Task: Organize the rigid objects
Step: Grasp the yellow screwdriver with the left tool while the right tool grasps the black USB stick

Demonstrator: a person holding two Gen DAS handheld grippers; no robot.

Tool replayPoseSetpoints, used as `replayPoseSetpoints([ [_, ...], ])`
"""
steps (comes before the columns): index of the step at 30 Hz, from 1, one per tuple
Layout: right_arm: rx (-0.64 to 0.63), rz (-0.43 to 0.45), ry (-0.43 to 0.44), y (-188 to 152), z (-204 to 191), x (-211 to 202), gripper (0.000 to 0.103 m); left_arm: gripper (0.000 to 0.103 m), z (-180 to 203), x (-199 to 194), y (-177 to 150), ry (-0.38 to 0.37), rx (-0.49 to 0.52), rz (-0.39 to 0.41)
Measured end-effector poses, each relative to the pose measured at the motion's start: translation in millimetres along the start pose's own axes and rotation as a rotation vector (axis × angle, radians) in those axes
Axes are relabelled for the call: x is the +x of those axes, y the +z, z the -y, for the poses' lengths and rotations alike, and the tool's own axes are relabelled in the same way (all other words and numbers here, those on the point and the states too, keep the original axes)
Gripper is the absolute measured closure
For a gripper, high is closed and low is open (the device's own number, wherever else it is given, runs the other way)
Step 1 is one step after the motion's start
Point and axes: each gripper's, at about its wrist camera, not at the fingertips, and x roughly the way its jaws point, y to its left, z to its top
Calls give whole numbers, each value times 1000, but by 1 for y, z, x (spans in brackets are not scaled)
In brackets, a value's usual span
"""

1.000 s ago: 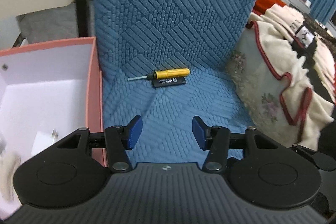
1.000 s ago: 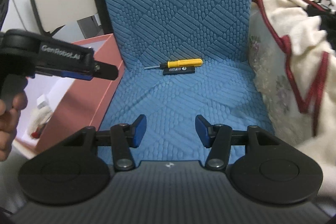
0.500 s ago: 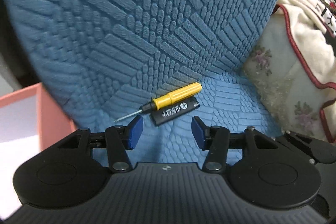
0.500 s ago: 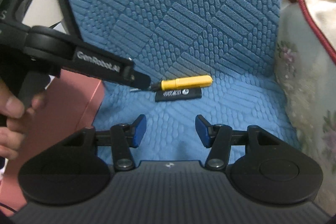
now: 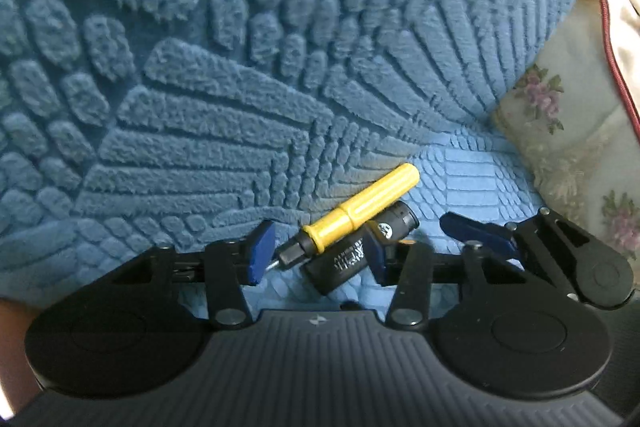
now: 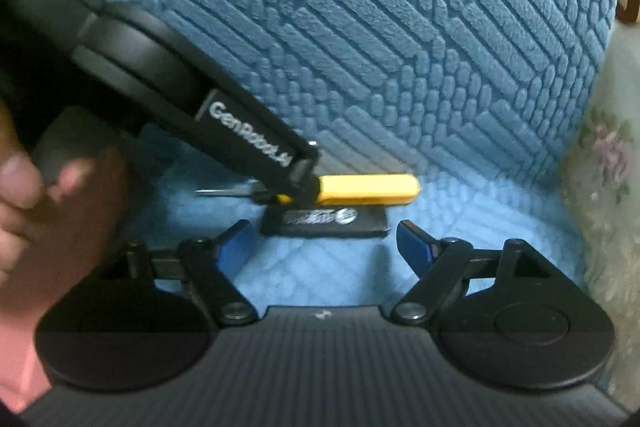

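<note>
Both tongs have dropped close to the chair seat since a second ago, the pink box gone from view. Left tongs (image 5: 318, 255) have just been closing and now straddle the yellow screwdriver (image 5: 356, 213) at its black collar, pads apparently not yet pressing it, with the black lighter (image 5: 352, 253) crowding in beside. Right tongs (image 6: 324, 243) have just been opening, spread and empty, just short of the lighter. Best to pinch the screwdriver's handle alone (the lighter touches it) on the blue seat cover (image 5: 240, 87).

Dim, soft light, blurred fisheye edges
</note>
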Motion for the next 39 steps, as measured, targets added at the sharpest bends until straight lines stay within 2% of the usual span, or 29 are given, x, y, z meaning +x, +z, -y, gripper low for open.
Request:
replayPoseSetpoints([
  [2, -1, -13, -14, 0, -1, 6, 22, 57, -5, 6, 3, -11, -18, -18],
  [5, 8, -14, 11, 1, -4, 9, 22, 59, -5, 9, 6, -16, -7, -30],
  [8, -9, -6, 5, 4, -11, 15, 13, 59, -6, 14, 9, -31, -1, -50],
  [14, -10, 3, -13, 7, -20, 35, 13, 59, -6, 13, 7, -37, 2, -57],
  [18, -31, -7, -20, 6, -31, 45, 18, 59, -4, 12, 4, -36, 4, -58],
  [27, -17, -65, -71, 14, -23, 31, 18, 65, 3, 9, -2, -33, 12, -80],
  [34, 12, -119, -118, 10, -3, 16, 18, 74, 17, 7, -9, -13, 61, -72],
  [39, 58, -142, -110, 10, 10, 2, 18, 79, 31, 2, -20, 6, 49, -66],
])
